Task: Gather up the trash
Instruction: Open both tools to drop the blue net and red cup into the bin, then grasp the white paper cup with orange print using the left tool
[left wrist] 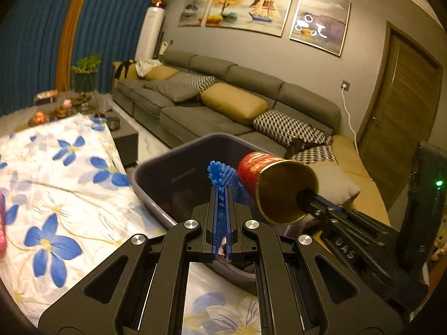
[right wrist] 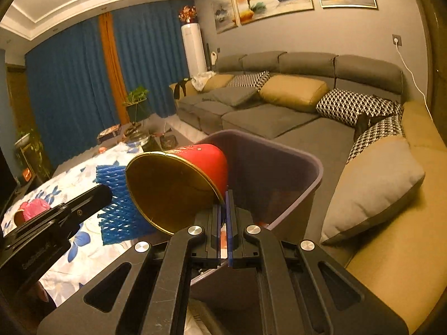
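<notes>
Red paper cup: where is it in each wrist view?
Left wrist: red paper cup right of centre, mouth toward the camera, pinched at its rim by the right tool.
Right wrist: cup centre-left, just above the tool's fingers.
Shared landmark: the purple bin behind it.

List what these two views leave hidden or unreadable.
- Bin bottom: dark in both views, partly behind the right tongs.
- Red cup print: too blurred to read.
- Pink thing: cut off by the left view's edge.
- Blue foam net: lower end hidden between the left tongs.
</notes>
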A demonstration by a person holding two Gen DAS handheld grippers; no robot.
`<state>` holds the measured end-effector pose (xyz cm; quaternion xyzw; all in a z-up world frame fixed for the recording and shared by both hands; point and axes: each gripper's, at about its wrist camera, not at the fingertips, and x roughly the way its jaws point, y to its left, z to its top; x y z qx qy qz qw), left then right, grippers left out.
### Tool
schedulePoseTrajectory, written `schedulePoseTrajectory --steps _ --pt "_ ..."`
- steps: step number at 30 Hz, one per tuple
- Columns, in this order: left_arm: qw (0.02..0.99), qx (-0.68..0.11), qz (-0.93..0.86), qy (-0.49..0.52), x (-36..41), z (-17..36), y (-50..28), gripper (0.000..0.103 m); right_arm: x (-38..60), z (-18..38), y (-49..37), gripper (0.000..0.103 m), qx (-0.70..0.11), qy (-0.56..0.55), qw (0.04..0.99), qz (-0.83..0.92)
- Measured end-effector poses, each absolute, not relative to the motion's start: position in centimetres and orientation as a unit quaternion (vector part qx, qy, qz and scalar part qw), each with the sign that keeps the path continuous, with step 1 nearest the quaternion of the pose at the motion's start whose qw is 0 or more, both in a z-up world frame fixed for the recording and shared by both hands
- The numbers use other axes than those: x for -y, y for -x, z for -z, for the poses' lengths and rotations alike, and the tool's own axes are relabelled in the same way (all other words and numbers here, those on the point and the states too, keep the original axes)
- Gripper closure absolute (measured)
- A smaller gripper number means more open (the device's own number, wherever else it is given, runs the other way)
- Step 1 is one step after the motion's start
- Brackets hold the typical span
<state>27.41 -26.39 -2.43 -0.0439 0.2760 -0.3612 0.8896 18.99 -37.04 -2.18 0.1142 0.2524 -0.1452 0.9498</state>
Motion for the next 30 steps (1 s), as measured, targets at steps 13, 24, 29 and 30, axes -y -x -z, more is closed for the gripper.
schedulePoseTrajectory --steps 13,24,29,30 --pt "0.883 -0.279 0.372 0.064 24.6 3.5 -27.2 0.031 38.0 4.1 -20.3 0.085 -0.277 -0.132 0.942 0.137" --pt "0.943 -0.239 0.228 0.048 15.9 1.6 -23.2 0.015 36.1 2.4 -17.3 0.031 -0.239 -0.124 0.952 0.144" --pt "0.964 -0.228 0.131 0.042 10.2 1.4 -21.1 0.013 33.0 1.3 -15.9 0.02 -0.226 -0.107 0.961 0.119" --pt "0.966 -0.231 0.104 0.046 8.4 1.5 -20.7 0.013 32.2 1.2 -15.8 0.02 -0.224 -0.104 0.963 0.111"
